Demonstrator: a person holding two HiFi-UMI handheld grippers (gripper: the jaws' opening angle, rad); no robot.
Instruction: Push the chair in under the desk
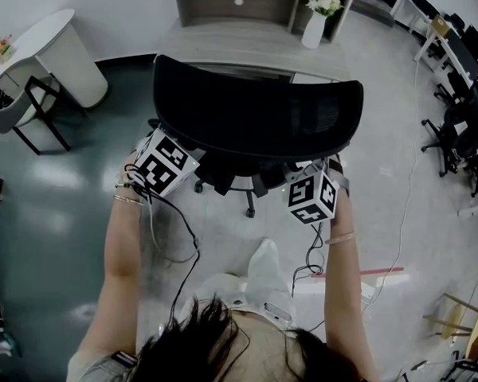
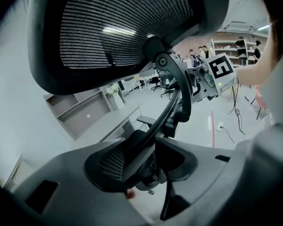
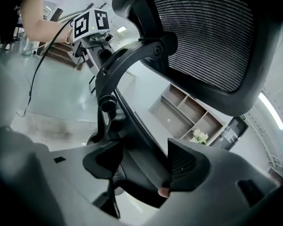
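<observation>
Black mesh office chair (image 1: 255, 118) sits mid-frame in the head view. Its backrest is directly below the near edge of the desk (image 1: 247, 42), which is at top center. A white vase of flowers (image 1: 316, 22) stands on that surface toward the upper right. Both grippers are tucked in behind the backrest from the lower side of the frame, one at each end of it.

Left gripper (image 2: 145, 161): jaws wide. The chair's curved black back-support arm runs up between them and lies against the left pad (image 2: 108, 166), with no squeeze visible.

Right gripper (image 3: 145, 164): jaws also wide, straddling the other branch of the back support. That bar sits close to the right pad (image 3: 188, 166). The mesh backrest fills the top of both gripper views.
</observation>
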